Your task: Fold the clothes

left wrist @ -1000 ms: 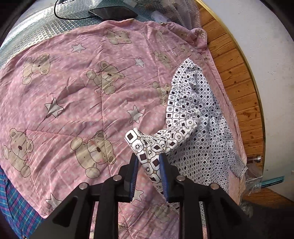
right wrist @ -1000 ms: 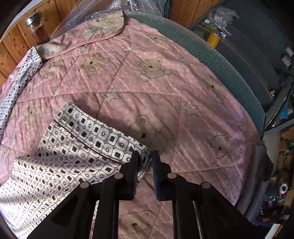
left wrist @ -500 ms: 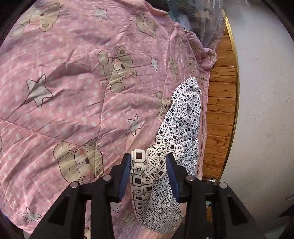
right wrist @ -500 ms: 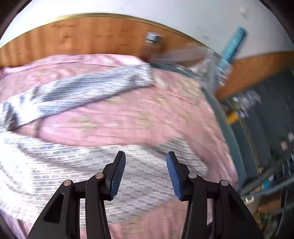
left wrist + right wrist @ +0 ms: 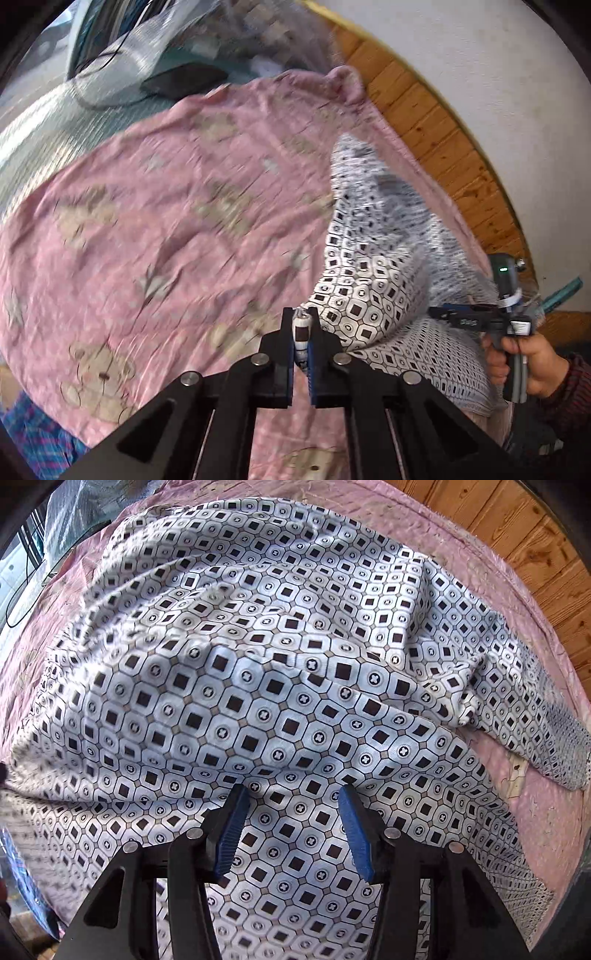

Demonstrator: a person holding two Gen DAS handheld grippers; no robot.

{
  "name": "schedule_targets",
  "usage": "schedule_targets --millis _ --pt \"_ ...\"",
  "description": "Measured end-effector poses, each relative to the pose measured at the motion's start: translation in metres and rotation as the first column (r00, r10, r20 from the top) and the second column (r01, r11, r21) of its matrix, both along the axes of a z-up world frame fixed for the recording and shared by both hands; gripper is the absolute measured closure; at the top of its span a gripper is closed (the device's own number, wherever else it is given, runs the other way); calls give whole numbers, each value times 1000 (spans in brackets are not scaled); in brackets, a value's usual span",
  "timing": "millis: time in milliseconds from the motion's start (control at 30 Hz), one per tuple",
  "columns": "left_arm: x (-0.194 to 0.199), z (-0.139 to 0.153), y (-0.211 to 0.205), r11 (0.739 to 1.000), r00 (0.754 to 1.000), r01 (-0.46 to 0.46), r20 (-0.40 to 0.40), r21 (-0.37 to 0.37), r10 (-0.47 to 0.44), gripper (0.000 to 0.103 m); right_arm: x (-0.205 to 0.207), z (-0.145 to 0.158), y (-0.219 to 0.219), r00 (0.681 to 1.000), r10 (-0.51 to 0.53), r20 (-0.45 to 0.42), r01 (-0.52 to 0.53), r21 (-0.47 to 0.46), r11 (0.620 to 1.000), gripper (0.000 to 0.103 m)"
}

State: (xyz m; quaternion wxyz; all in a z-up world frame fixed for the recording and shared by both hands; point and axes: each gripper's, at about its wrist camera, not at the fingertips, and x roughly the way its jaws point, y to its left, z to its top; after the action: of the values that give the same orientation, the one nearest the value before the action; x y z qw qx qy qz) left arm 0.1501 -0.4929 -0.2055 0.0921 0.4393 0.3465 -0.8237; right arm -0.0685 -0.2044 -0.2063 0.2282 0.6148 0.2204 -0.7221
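The left tongs (image 5: 302, 334) are pinched narrow on a fold of the patterned garment (image 5: 373, 291), a white cloth printed with dark squares and rings. From that pinch the cloth rises and trails off ahead and to their right, lying over the pink teddy-bear quilt (image 5: 155, 206). Further right, a hand (image 5: 524, 360) grips the handle of the right tongs (image 5: 448, 314), whose tips reach towards the same cloth. Seen from the right tongs (image 5: 291, 825), the blue pads (image 5: 232, 830) stand wide apart with nothing between them, hovering over the rumpled garment (image 5: 280, 657), which spreads ahead and to both sides. Beyond it, wood panelling (image 5: 524, 535) runs along the quilt's (image 5: 546, 805) far edge.
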Motion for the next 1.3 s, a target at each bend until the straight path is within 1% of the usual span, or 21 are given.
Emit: schedule_targets --millis 33,100,167,233,300,333,400,467,500,567,633,700,767,867,900,933,967,1033,1100,1200,1300 --pt "4 -17 -6 999 998 -33 45 24 32 93 -2 4 9 999 -31 12 31 -28 999 52" --pt "11 -29 -16 993 994 -98 58 60 95 93 -3 23 39 993 -122 -4 121 -104 987 52" --pt "9 -24 -18 996 994 -87 74 3 86 93 -2 41 90 970 -241 -9 236 -164 958 52" --pt "9 -22 -25 996 992 -83 97 -23 85 93 3 46 155 926 -378 4 374 -160 914 52" --pt "15 -12 -38 993 988 -100 108 -60 106 93 13 45 231 849 -529 6 526 -111 843 52" --pt "18 -5 -44 990 987 -106 109 -93 116 93 16 46 271 796 -605 -4 603 -90 793 52" --pt "18 23 -49 974 992 -82 77 -212 100 93 25 49 351 679 -733 -38 730 -75 680 52" --pt "1 52 -37 946 1000 15 23 -323 -8 92 33 52 424 551 -830 -83 828 -74 557 52" --pt "-14 59 -25 944 996 84 6 -319 -87 92 35 52 456 494 -863 -106 861 -82 502 52" --pt "-46 58 3 943 974 215 -8 -255 -225 92 34 49 510 408 -903 -135 900 -109 423 52" --pt "-72 42 40 929 945 321 1 -184 -326 92 28 44 545 370 -917 -146 910 -142 390 52" --pt "-88 20 64 912 925 379 69 -157 -373 92 18 33 580 366 -922 -129 912 -145 383 52" --pt "-100 -4 79 906 912 400 155 -141 -379 92 13 8 609 363 -928 -85 925 -89 370 50" --pt "-92 -33 58 945 924 295 293 -141 -244 95 14 10 633 402 -915 -28 907 -128 402 58" --pt "-85 -33 47 963 941 239 273 -123 -199 95 11 14 635 411 -912 -6 905 -120 409 58" --pt "-81 -32 40 972 940 202 301 -121 -158 101 4 24 634 428 -904 -10 894 -145 425 57" --pt "-82 -28 41 975 939 186 313 -124 -139 101 -3 36 633 445 -895 -15 881 -172 441 55" --pt "-82 -21 41 979 936 153 338 -131 -101 100 -37 64 626 496 -868 -41 834 -257 489 50" --pt "-84 -13 41 983 931 120 360 -139 -63 100 -92 84 614 556 -830 -45 776 -331 537 48" --pt "-94 3 51 992 941 58 338 -111 -18 100 -174 103 587 639 -767 -51 688 -407 600 46" --pt "-104 26 64 1000 962 -11 271 -21 17 100 -256 98 569 680 -728 -81 645 -406 647 42"
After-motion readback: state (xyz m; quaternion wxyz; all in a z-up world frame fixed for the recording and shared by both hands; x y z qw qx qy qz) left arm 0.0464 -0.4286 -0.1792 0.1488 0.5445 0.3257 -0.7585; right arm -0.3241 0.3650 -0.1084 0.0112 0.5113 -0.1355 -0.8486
